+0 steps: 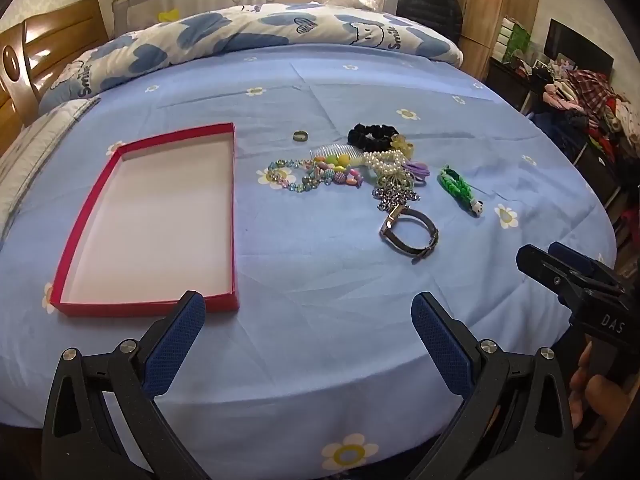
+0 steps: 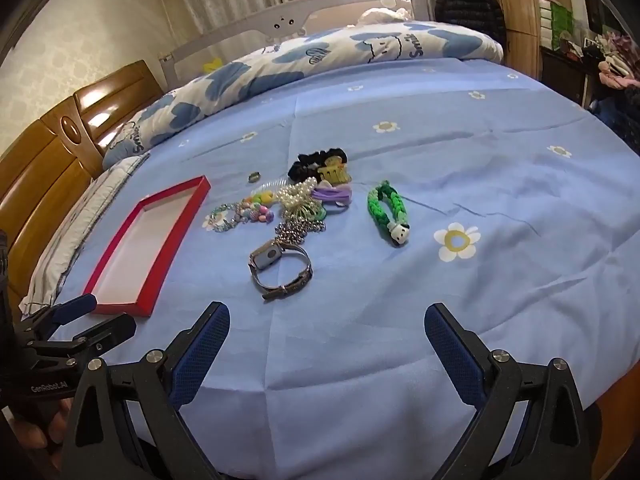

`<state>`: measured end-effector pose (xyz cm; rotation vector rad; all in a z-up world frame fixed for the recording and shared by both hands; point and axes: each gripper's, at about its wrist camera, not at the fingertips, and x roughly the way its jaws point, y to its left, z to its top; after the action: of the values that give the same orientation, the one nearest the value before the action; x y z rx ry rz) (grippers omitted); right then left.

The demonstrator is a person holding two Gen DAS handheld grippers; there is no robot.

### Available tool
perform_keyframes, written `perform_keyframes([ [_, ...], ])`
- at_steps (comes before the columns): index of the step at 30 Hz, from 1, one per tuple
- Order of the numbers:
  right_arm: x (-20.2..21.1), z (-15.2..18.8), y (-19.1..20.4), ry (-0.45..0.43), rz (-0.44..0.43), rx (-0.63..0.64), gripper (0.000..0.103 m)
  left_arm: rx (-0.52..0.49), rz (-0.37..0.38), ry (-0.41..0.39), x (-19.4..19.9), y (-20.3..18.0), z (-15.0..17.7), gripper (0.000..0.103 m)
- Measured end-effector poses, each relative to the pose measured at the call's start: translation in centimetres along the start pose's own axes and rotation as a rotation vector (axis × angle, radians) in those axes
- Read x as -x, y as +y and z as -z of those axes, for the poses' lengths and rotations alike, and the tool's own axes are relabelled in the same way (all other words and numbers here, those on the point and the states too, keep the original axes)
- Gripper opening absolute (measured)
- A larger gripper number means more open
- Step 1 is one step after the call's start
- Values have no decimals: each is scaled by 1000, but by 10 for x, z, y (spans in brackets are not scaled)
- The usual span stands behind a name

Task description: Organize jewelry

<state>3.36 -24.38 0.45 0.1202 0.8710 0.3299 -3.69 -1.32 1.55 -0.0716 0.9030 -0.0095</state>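
Observation:
An empty red box (image 1: 100, 184) with a white inside lies on the blue bedsheet at the left; it also shows in the right wrist view (image 2: 192, 204). To its right lies a pile of jewelry: a wristwatch (image 1: 412, 230) (image 2: 280, 270), a green braided bracelet (image 1: 458, 188) (image 2: 388, 208), a pearl bracelet (image 1: 386, 160), a colourful bead necklace (image 1: 312, 176), a black scrunchie (image 1: 372, 136) and a ring (image 1: 300, 136). My left gripper (image 1: 308, 308) is open and empty, near the box's front corner. My right gripper (image 2: 326, 320) is open and empty, in front of the watch.
A rolled blue-and-white quilt (image 1: 256, 36) lies across the far side of the bed. A wooden headboard (image 2: 48, 152) stands at the left. A cluttered dark cabinet (image 1: 576, 92) stands to the right of the bed. The bed's front edge is just below the grippers.

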Motion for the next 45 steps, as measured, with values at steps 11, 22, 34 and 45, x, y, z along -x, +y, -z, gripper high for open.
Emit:
perform_keyframes([
  [11,4,-1,8,-38,-24,17,99,-11,-13,-21,5,-4,-1,103],
  [22,2,1,8,-8,-24,13,99,-11,-13,-21,5,-4,-1,103],
  [34,2,1,9,14,-14,19,99,-10,-11,-21,5,-5,-1,103],
  [45,0,2,9,14,-8,23,99,-10,-6,-11,3,-6,-2,103],
])
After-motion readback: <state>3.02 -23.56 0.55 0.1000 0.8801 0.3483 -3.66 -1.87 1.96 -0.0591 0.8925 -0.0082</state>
